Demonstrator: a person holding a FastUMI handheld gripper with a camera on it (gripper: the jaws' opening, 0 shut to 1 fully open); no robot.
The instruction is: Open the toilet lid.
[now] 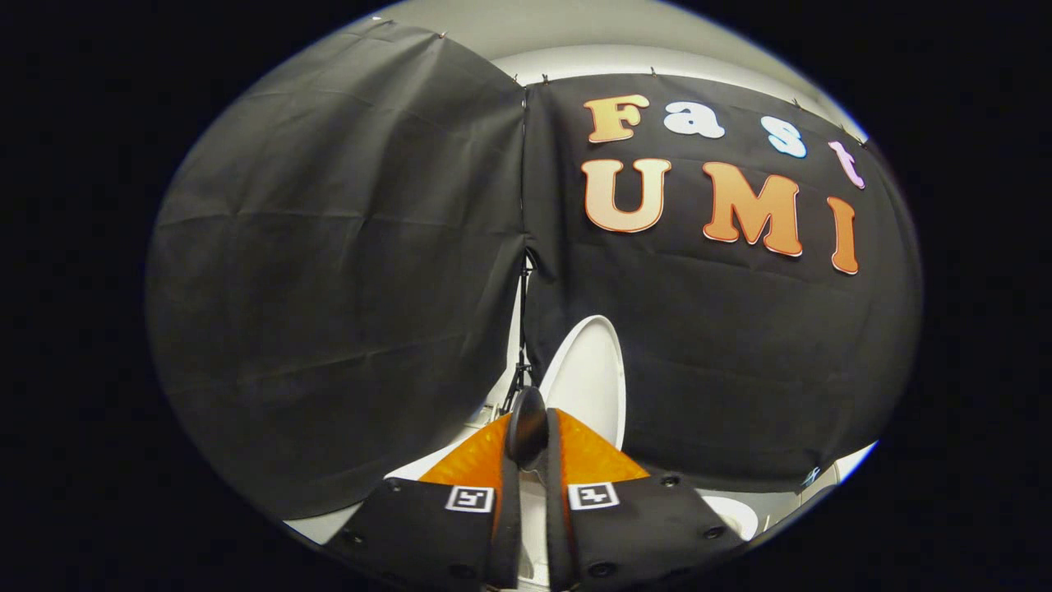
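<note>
**White lid raised, fingers nearly together ahead of it**

White plastic lid (588,382) stands upright, just beyond the fingertips and slightly to their right. Its oval inner face is turned toward the camera and its top edge reaches up against the black cloth wall (345,271). The lower part of the lid is hidden behind the fingers.

Gripper (532,436): fingers close together, only a thin slit between them. A dark rounded tip sits at the front of the slit, overlapping the lid's lower left edge in the view. Cannot tell whether that tip touches the lid or just sits in front of it. Nothing visibly clamped between the fingers; the lid is not between them.

Each finger carries a square marker (470,498) on its base, one left and one right of the slit.

Relative to the lid:
- Left of it, a thin dark stand (521,362) runs up along the seam where two cloth panels meet.
- Below it and to the right, past the right finger, a white rounded part (734,514) shows; too little visible to say what it is.
- Below left, a pale surface (431,467) shows beside the left finger.
- Above the cloth, a light ceiling (575,33).
</note>
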